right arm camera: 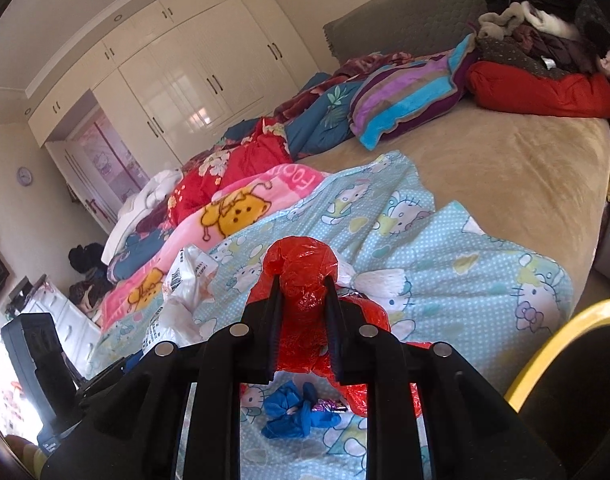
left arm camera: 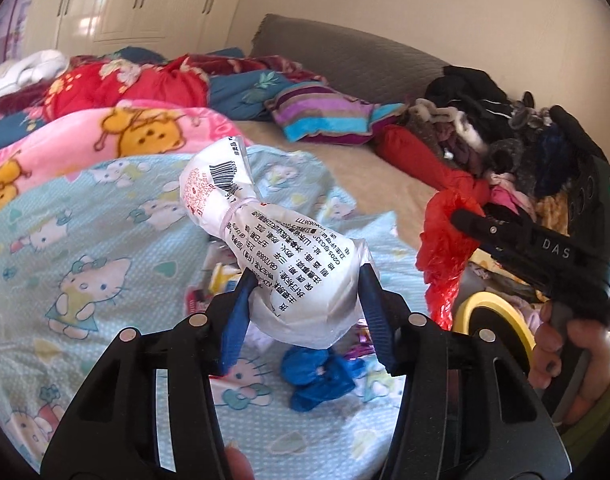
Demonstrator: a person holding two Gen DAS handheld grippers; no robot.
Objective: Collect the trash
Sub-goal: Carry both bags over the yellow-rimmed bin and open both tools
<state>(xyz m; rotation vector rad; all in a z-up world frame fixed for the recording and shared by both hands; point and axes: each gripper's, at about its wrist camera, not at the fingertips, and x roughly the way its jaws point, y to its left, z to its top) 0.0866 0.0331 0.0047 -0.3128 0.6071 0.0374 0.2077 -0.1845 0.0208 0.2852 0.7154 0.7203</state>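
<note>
- Far left: heaped pink cartoon blanket point(left arm camera: 117, 136) and red quilts along the bed's edge, no part of the job.
- Left gripper point(left arm camera: 305, 312) clenched on a white printed plastic packet point(left arm camera: 281, 248), blue fingers point(left arm camera: 237, 320) pinching its lower bulge; packet held up off the bed, tied waist and barcode end jutting forward past the tips.
- Likely light, soft and crinkly; slick film, so a slide out of the jaws looks possible. Best hold judged to be at the bunched waist or the full lower part, as now, not the loose flared top.
- Below, on the pale blue cat-print sheet point(left arm camera: 85, 280): a crumpled blue wad point(left arm camera: 317, 376), soft and probably weightless, plus small purple foil scraps point(right arm camera: 329, 405) just beside it and other wrappers half hidden behind the packet. Not yet collected.
- Right gripper point(right arm camera: 305, 300) closed on a red plastic bag point(right arm camera: 301, 276), film bunched between the jaws and puffing out ahead, the rest hanging under. Thin, floppy, easily torn; gathered neck judged the safest hold.
- Far right: yellow rim point(right arm camera: 553, 344) of a dark container, perhaps the bin, close by the bag.
- Beyond: striped cushion point(left arm camera: 325, 114) and clothes pile, well apart.
</note>
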